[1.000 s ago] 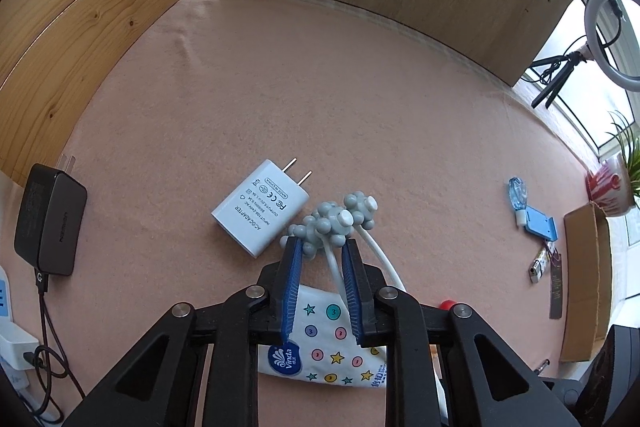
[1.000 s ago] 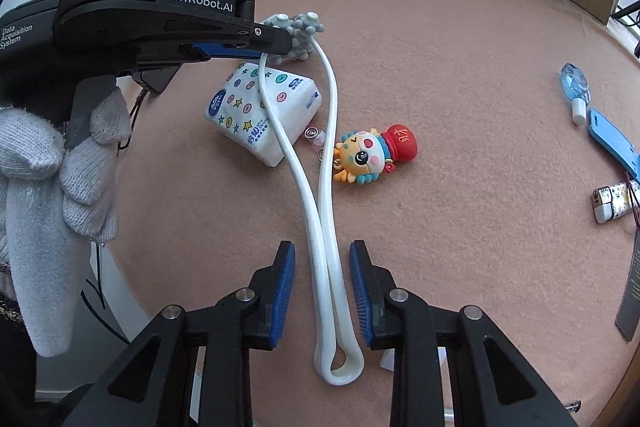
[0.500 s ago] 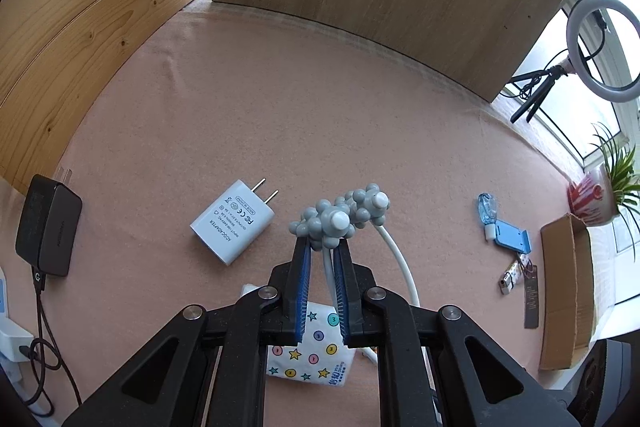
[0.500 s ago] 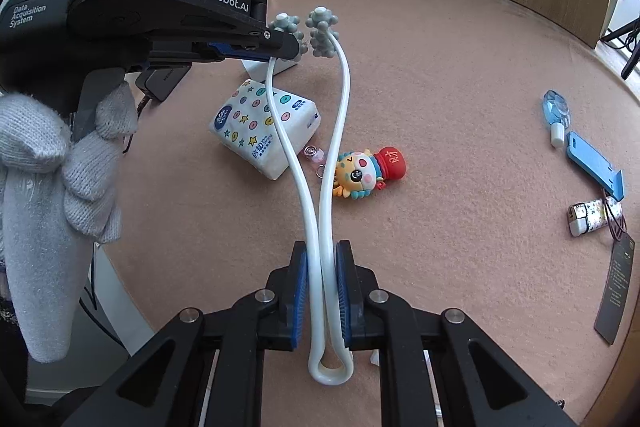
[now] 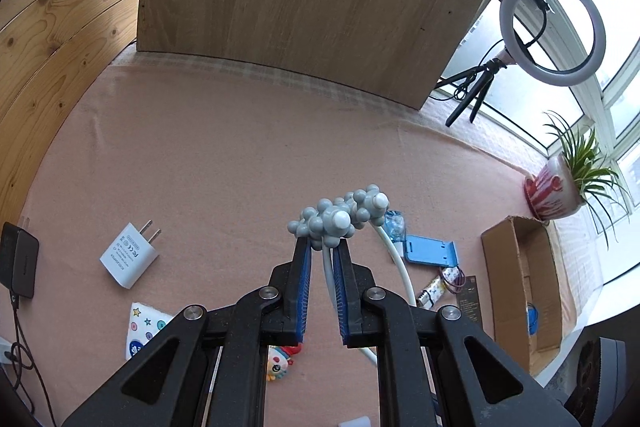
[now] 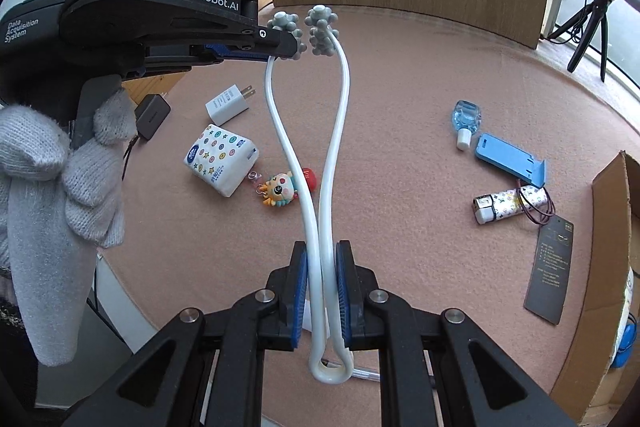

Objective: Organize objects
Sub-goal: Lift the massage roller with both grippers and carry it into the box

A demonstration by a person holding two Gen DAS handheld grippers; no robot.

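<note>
Left gripper point(image 5: 323, 253) pinching one white arm of the neck massager point(image 6: 334, 131) just under its grey knobbed head, at centre frame. Right gripper point(image 6: 322, 259) pressed on both arms near the loop end, lower centre. Massager lifted clear above the pink mat point(image 6: 400, 99). Below: tissue pack point(image 6: 220, 165), doll keychain point(image 6: 280, 189), white charger point(image 6: 226, 103) left of centre; blue phone stand point(image 6: 510, 159) and cardboard box point(image 6: 600, 267) toward right.

Home recording corner: ring light point(image 5: 552, 27), potted plant point(image 5: 560, 187) (windowsill).
</note>
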